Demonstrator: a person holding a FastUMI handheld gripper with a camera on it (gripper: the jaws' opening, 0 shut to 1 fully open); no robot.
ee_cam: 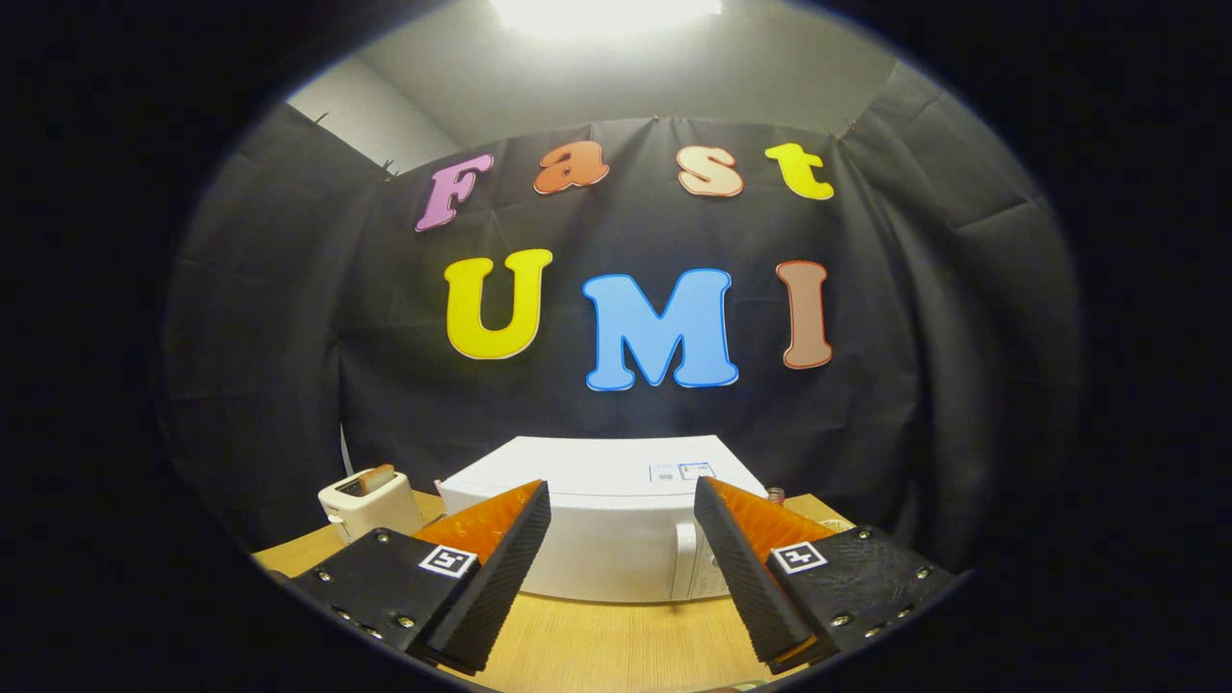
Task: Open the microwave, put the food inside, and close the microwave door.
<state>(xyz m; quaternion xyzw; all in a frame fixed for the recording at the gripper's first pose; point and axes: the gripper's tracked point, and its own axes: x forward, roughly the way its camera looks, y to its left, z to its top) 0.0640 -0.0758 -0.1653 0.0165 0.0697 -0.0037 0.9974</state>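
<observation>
One white microwave (602,525), door closed, sits on the wooden table (597,645) just beyond my gripper (623,525), bare tabletop lying between them. One white toaster (369,500) stands just left of the microwave, a slice in its slot. My two fingers are spread wide, holding nothing.

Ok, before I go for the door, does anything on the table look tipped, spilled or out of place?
Nothing stands out. The white box-shaped microwave sits square on the light wooden table with its door shut. A small white toaster stands upright beside it with a slice in its slot. The tongs are open, holding nothing, short of the microwave.
</observation>
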